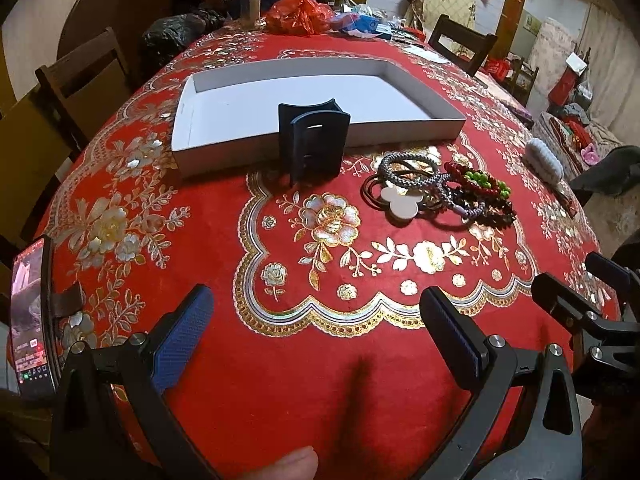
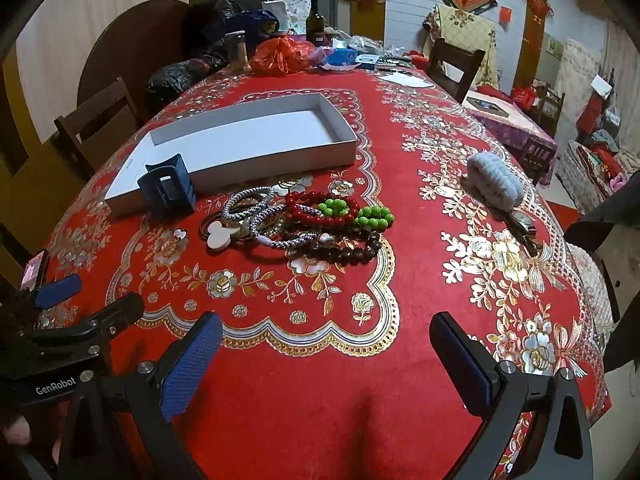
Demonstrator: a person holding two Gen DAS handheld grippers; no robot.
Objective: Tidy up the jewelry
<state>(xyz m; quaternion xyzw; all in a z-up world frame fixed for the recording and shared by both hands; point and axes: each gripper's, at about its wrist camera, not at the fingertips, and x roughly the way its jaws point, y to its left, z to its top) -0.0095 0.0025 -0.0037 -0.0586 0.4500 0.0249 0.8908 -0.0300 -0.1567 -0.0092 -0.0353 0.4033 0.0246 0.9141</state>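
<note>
left wrist view: left gripper (image 1: 316, 322) spread wide, empty; phone (image 1: 30, 320) at left table edge (barely seen in the other view). right wrist view: right gripper (image 2: 326, 338) spread, empty; pile of beaded bracelets and braided cords (image 2: 304, 224) well ahead of fingers, beside shallow white cardboard tray (image 2: 256, 168).

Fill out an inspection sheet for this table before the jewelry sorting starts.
Surface: red floral tablecloth, bare in front of both grippers.
Job's things: white tray holds nothing; dark hair claw clip stands at its near edge; tangled pile of bead bracelets and hair ties lies loose beside it; fluffy grey hair clip sits apart to the right.
Clutter: bags, a jar and a bottle at the far end; phone at the left edge.
Grippers: left gripper and right gripper open, holding nothing.
Cables: nothing seen.
Surroundings: wooden chairs, wall decorations.
</note>
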